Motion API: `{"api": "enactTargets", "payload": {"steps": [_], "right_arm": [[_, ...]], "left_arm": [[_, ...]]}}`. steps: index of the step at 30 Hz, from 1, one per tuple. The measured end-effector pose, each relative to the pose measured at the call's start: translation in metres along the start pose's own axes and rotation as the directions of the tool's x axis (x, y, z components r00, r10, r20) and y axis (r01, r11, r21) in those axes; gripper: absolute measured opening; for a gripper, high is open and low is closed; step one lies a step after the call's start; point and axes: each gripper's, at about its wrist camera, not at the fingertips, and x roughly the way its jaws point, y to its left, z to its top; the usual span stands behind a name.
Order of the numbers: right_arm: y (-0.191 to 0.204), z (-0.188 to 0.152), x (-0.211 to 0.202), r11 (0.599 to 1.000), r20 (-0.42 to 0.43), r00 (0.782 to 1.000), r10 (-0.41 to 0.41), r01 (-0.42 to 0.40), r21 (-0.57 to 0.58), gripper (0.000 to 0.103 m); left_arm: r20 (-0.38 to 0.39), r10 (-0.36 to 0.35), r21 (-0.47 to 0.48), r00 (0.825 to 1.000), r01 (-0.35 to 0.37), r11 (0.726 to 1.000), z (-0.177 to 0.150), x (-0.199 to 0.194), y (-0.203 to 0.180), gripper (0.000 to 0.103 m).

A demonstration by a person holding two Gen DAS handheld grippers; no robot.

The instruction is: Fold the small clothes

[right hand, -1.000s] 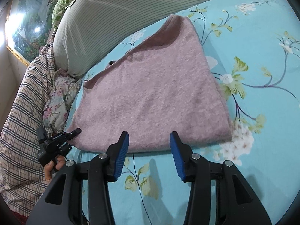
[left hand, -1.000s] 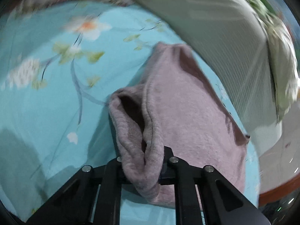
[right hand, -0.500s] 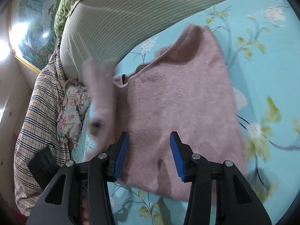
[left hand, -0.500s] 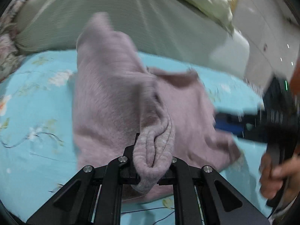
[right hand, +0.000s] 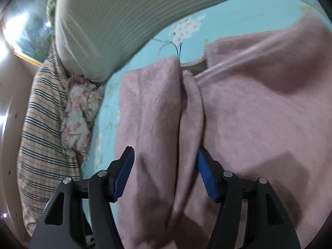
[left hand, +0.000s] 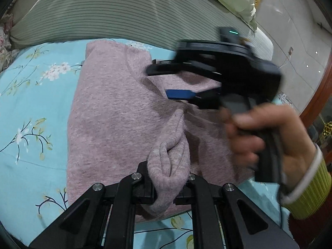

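Note:
A pink knitted sweater [left hand: 114,114] lies on the teal flowered sheet [left hand: 31,103]. My left gripper [left hand: 168,178] is shut on a bunched, ribbed end of it, held over the sweater's body. In the left wrist view my right gripper [left hand: 166,82], held by a hand [left hand: 259,137], reaches over the sweater from the right. In the right wrist view the right gripper [right hand: 164,172] hangs low over the sweater [right hand: 259,124]. Its jaws are opening, a fold of the fabric lies between the blue pads [right hand: 124,174], and they do not press on it.
A long grey-green striped pillow [left hand: 103,10] runs along the far side of the sheet. A plaid cloth [right hand: 41,134] and a flowered cushion [right hand: 81,108] lie at the left. Wooden furniture [left hand: 317,95] stands beyond the bed's right edge.
My left gripper swung the gripped sweater end across onto the sweater's body and then stayed put. My right gripper moved in close over the sweater, and its jaws widened.

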Motion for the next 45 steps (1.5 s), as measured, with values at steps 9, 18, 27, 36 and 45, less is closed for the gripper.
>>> {"api": "enactTargets", "payload": {"steps": [9, 18, 27, 36, 45], "right_arm": [[0.036, 0.01, -0.074, 0.986, 0.157, 0.987, 0.028, -0.001, -0.169, 0.02], [-0.038, -0.004, -0.137, 0.978, 0.207, 0.963, -0.173, 0.193, -0.078, 0.02], [-0.068, -0.013, -0.139, 0.973, 0.213, 0.953, -0.215, 0.227, -0.031, 0.02], [-0.059, -0.037, -0.148, 0.959, 0.221, 0.937, -0.271, 0.284, -0.029, 0.059], [-0.074, -0.076, -0.17, 0.983, 0.228, 0.957, -0.181, 0.177, 0.037, 0.072]], "left_arm": [[0.029, -0.037, 0.043, 0.999, 0.035, 0.998, 0.02, -0.015, -0.027, 0.009], [-0.016, -0.194, 0.11, 0.981, 0.195, 0.975, 0.028, 0.017, -0.103, 0.01], [-0.117, -0.196, 0.144, 0.974, 0.212, 0.967, 0.02, 0.06, -0.122, 0.01], [-0.182, -0.216, 0.118, 0.959, 0.24, 0.964, 0.022, 0.07, -0.104, 0.031], [-0.089, -0.192, 0.006, 0.977, 0.194, 0.981, 0.038, 0.012, -0.023, 0.079]]}}
